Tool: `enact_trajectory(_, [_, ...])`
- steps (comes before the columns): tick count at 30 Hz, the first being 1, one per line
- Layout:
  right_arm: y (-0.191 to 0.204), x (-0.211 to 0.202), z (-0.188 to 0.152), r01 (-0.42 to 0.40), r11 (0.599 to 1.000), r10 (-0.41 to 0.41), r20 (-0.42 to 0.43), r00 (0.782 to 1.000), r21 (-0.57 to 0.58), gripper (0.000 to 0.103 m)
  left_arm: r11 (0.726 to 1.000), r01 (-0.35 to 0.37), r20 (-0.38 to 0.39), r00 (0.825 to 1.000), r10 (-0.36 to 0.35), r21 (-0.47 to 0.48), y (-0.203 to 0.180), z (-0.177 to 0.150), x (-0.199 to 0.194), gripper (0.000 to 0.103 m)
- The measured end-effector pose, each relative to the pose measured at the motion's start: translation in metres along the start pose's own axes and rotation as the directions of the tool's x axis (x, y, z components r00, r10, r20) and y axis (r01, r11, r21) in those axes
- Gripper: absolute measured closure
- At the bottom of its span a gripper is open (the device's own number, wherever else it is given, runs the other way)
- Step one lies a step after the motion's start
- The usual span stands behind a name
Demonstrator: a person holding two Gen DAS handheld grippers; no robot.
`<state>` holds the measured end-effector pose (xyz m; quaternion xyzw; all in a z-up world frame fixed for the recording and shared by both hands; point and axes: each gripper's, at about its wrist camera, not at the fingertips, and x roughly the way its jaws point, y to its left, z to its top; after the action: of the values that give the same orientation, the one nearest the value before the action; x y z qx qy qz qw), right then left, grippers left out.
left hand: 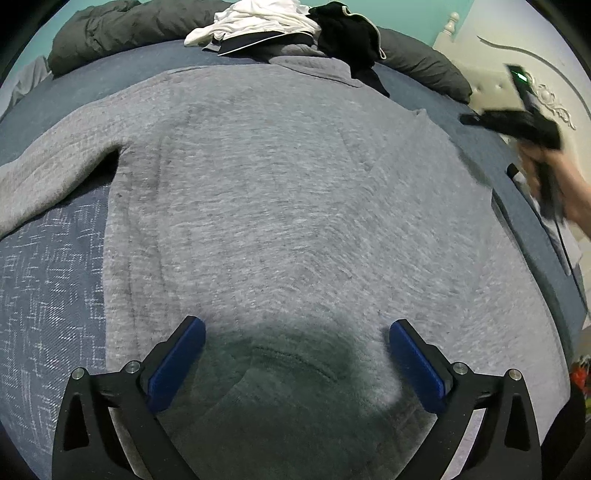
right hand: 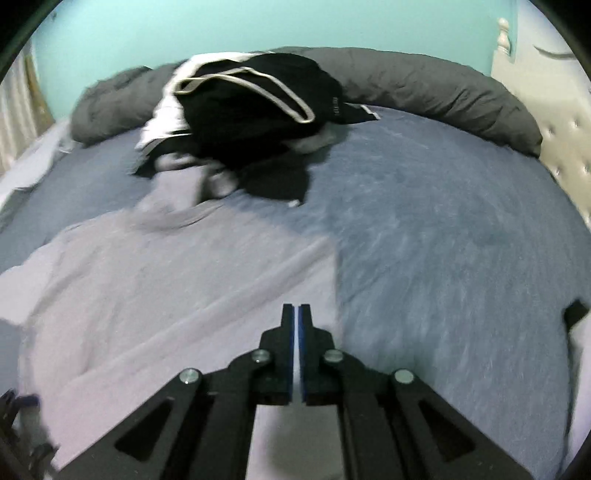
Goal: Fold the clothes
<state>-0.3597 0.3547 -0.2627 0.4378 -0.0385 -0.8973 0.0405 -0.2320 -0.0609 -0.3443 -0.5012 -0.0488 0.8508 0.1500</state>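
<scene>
Bed (left hand: 48,280) supports my flattened sweater (left hand: 295,192); left gripper (left hand: 297,332) hovers wide open and empty, right gripper (right hand: 296,308) closed, apparently empty.

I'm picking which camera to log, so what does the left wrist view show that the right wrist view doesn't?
Left only: the sweater's outstretched sleeve, the open left gripper, and the hand holding the right gripper.

Right only: the right gripper shut, with nothing visibly between its pads.

Both: sweater, bed, clothes pile, dark bolster.

Left wrist close above sweater (left hand: 277,184); right wrist higher; both face clothes pile (right hand: 251,110).
</scene>
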Motion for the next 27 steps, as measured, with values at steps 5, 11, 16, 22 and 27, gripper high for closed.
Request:
enact_trajectory(5, [0.020,-0.024,-0.058,-0.113,0.990,0.112,0.013,0.994,0.089,0.102,1.000,-0.015,-0.001,1.000,0.015,-0.005,0.008,-0.006,-0.015,0.001])
enact_trajectory(11, [0.050,-0.039,-0.118,-0.190,0.966,0.193,-0.001,0.981,0.178,0.101,0.999,-0.023,0.017,1.000,0.023,-0.027,0.024,-0.033,-0.043,0.001])
enact_trajectory(16, [0.070,-0.052,-0.138,-0.240,0.954,0.242,0.011,0.970,0.178,0.101,0.998,-0.003,0.056,0.998,0.006,-0.067,0.036,-0.045,-0.070,0.001])
enact_trajectory(22, [0.080,-0.061,-0.154,-0.297,0.930,0.295,0.043,0.955,0.218,0.100,0.992,-0.024,0.052,0.998,0.031,-0.127,0.045,-0.050,-0.076,0.001])
enact_trajectory(27, [0.083,-0.063,-0.161,-0.315,0.925,0.310,0.058,0.949,0.213,0.100,0.990,-0.081,0.103,0.990,0.093,-0.117,0.053,-0.051,-0.104,0.001])
